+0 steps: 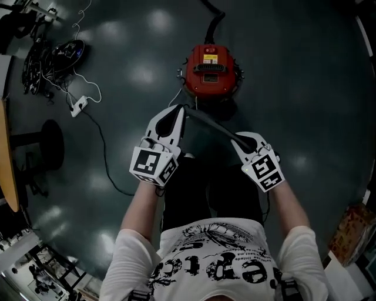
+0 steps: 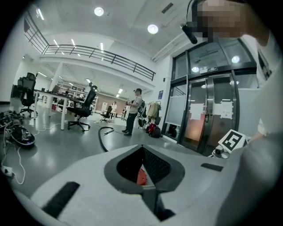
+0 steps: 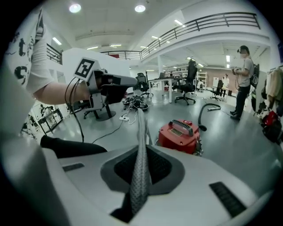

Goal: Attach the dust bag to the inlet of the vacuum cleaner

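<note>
While a red vacuum cleaner (image 1: 211, 73) stands on the dark, glossy floor (image 1: 294, 88) of an open-plan hall, a person holds a dust bag (image 1: 214, 125) taut in the air between two hand-held grippers, just on the near side of the machine. Round ceiling lights (image 3: 75, 8) are mirrored as pale patches on the floor. A railed gallery (image 3: 208, 22) runs above desks (image 2: 62, 99) and office chairs (image 2: 84, 112), and glass doors (image 2: 212, 114) close one side of the room. A second person (image 3: 242, 79) stands in the background. The vacuum cleaner's black hose (image 1: 212, 23) leaves from its far side. A white power strip (image 1: 79, 106) with its cord, a heap of cables (image 1: 53, 59) and a round stool (image 1: 51, 144) lie off to the left on the floor.

The bag shows almost edge-on, as a thin grey woven strip. In the head view its long axis slants from the left gripper (image 1: 179, 111), nearer the vacuum cleaner, down to the right gripper (image 1: 238, 140), nearer the person's body. It touches neither the floor nor the machine.

The right gripper's jaws are drawn narrow, pinching one end of the strip, which runs straight out from them toward the other gripper. The left gripper's jaws are likewise closed together on the opposite end, with dark mesh fabric lying between them.
</note>
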Tool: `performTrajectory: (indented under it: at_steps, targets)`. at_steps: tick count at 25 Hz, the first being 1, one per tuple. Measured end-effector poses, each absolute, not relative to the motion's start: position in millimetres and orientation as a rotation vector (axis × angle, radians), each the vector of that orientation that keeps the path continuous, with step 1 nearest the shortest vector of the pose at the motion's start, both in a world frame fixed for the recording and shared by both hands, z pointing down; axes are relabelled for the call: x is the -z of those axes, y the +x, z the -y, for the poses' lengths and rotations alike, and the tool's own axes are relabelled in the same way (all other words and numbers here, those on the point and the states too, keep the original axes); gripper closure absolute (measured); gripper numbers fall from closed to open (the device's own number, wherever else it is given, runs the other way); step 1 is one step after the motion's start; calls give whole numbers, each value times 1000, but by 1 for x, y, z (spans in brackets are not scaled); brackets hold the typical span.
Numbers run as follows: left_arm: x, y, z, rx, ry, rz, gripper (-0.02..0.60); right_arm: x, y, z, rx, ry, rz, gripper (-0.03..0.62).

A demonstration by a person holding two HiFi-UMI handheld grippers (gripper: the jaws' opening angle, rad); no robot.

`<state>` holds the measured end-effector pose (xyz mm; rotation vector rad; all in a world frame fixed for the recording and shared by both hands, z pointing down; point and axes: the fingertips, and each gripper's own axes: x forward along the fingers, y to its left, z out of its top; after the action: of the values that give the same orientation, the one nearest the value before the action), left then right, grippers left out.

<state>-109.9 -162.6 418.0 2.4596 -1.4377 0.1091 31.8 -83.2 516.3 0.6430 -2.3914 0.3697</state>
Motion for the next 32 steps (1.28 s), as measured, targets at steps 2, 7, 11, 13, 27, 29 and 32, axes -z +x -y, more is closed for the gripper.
performTrajectory:
  at_steps: [2,7,11,13,27,29,32]
  targets:
    - [-463,-111,180,-61,2475,1424,578,-560,30,94,-342,621,2422,579]
    - [-566,-107,225,-219,2597,1476,578,-647,26,119,-175,566,2479,579]
    - [-624,-85,240,-349,2689,1336,578,-683,32,120,-33,515,2523,578]
    - [-634,-81,248,-304,2691,1320,578,-693,35,119,2,490,2536,578]
    - [-644,-61,295,-215,2727,1294,578,-718,46,139,-45,324,2570,579]
    - [-646,-54,294,-231,2740,1266,578,-720,48,143,-67,310,2572,579]
    - [-651,-51,293,-286,2753,1258,578,-720,50,148,-46,304,2566,579]
